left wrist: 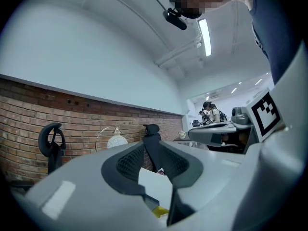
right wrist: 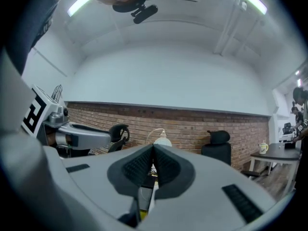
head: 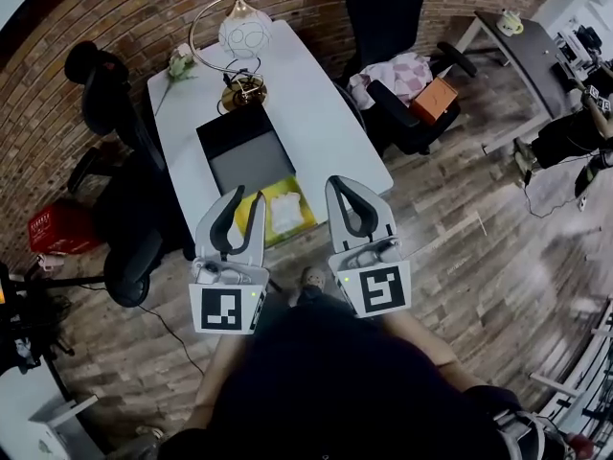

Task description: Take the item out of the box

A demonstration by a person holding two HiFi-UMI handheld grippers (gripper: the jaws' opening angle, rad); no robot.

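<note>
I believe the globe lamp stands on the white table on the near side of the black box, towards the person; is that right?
Not quite: the globe lamp stands on the white table on the far side of the black box, away from the person, as the head view shows.

Office space: brick wall [head: 144, 17], white table [head: 326, 123], black swivel chairs [head: 388, 8], ceiling strip light [left wrist: 204, 37].
</note>
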